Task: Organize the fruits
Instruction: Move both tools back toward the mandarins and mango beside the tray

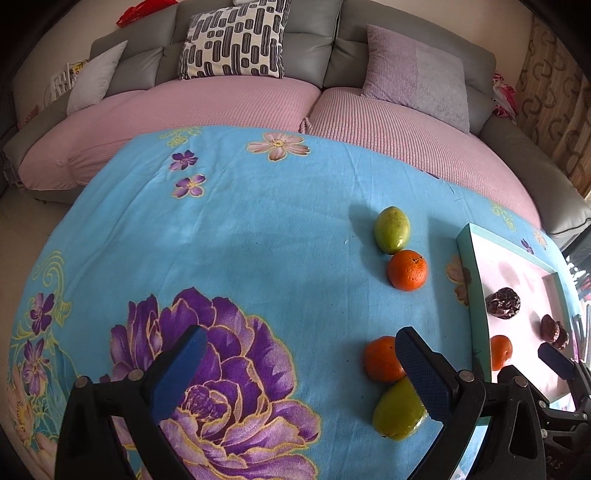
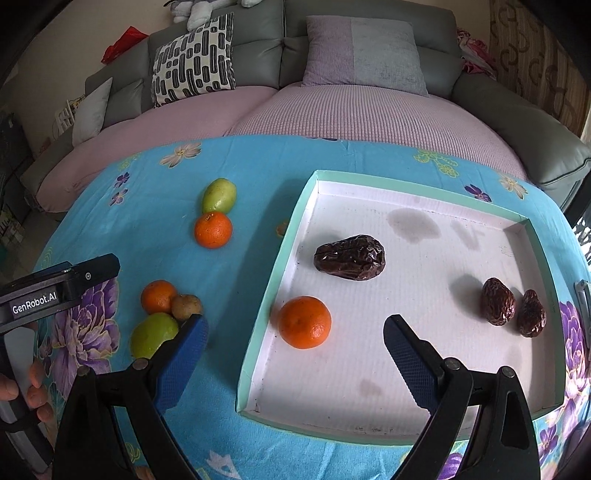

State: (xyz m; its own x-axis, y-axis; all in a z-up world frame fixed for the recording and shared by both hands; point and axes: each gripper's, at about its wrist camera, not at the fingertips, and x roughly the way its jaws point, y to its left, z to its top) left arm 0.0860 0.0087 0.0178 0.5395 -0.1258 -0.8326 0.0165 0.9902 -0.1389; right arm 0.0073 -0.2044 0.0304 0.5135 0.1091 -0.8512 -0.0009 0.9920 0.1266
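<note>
A shallow teal-rimmed tray [image 2: 295, 236] with a white floor holds an orange [image 2: 304, 322] and three dark wrinkled dates, one large [image 2: 349, 258] and two small [image 2: 498, 301]. On the blue floral cloth lie a green fruit [image 2: 218, 195] touching an orange [image 2: 213, 229], and nearer, an orange [image 2: 158, 295], a small brown fruit [image 2: 185, 305] and a green fruit [image 2: 153, 334]. My right gripper [image 2: 295, 339] is open over the tray's near left corner, just short of the orange inside. My left gripper [image 1: 301, 350] is open over the cloth, its right finger [image 1: 421, 369] overlapping the near orange [image 1: 380, 358] and green fruit [image 1: 395, 415].
The tray [image 1: 471, 273] sits at the right of the left wrist view. A grey sofa [image 2: 369, 22] with pink covers and cushions stands behind the table. A hand [image 2: 35, 384] holds the left gripper's handle at the left edge of the right wrist view.
</note>
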